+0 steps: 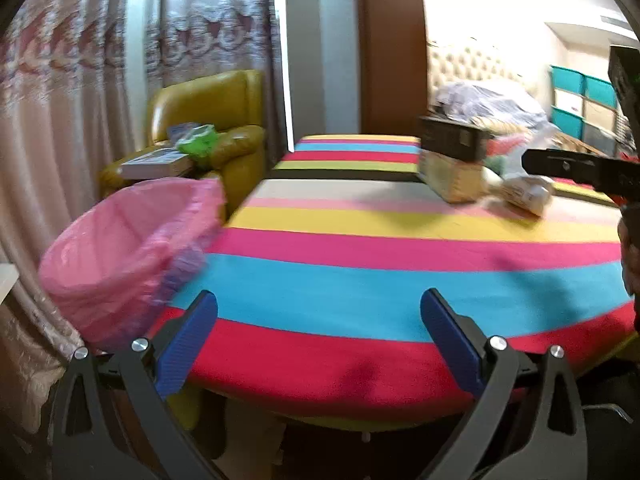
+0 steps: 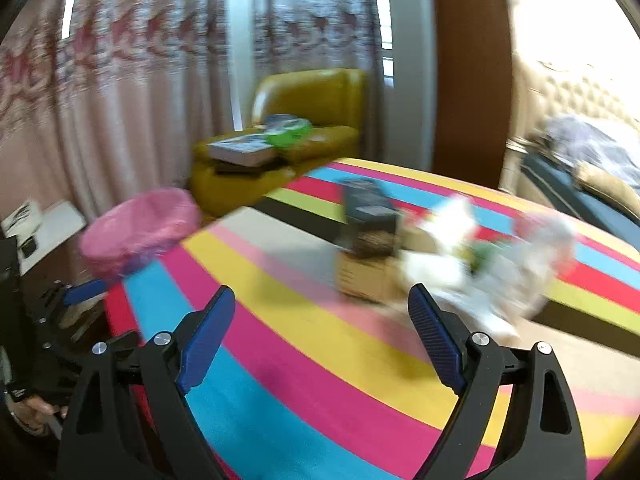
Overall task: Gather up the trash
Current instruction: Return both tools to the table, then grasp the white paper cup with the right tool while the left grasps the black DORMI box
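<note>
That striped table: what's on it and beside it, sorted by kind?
Boxes: 2, dark box stacked on tan box
Crumpled wrapper pile: 1, too blurred to split
Pink-lined bin: 1, beside the table
Total: 4

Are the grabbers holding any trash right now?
No. The left gripper and the right gripper are both open, with only the striped tablecloth showing between their fingers.

A bin (image 1: pixel 120 256) stands at the table's (image 1: pixel 360 272) left edge; boxes (image 1: pixel 452 160) and wrappers (image 1: pixel 524 192) lie far right.
</note>
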The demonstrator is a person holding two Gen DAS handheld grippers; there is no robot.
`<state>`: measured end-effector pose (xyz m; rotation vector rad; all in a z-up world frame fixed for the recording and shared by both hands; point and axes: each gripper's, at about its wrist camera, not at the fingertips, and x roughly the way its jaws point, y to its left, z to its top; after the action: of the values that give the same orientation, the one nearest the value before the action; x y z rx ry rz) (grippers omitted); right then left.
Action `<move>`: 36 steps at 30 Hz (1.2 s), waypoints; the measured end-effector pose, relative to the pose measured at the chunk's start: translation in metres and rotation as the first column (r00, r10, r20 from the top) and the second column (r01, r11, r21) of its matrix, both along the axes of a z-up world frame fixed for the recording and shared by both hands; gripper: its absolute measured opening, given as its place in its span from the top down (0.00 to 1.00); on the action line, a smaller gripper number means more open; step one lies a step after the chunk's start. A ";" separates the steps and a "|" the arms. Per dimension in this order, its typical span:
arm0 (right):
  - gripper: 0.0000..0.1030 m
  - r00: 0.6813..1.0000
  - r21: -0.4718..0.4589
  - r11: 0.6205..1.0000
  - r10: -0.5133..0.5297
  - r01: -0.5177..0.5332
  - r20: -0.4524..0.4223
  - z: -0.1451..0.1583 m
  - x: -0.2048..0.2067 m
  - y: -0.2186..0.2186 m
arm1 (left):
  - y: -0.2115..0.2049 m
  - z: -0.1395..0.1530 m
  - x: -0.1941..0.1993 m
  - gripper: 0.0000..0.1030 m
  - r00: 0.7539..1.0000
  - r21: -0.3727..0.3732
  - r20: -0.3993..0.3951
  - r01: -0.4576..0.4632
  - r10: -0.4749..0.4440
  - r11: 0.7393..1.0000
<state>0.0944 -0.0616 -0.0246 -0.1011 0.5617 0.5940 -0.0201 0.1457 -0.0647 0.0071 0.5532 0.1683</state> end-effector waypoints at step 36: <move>0.32 0.965 -0.072 0.974 -0.222 0.214 -0.137 -0.034 0.055 -0.060 | -0.041 0.017 0.099 0.04 0.986 -0.191 -0.114 0.098 -0.122 0.977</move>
<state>0.1496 -0.1219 -0.0583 -0.0495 0.7201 0.3725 0.0794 0.1051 -0.0479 -0.1329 0.6909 0.0076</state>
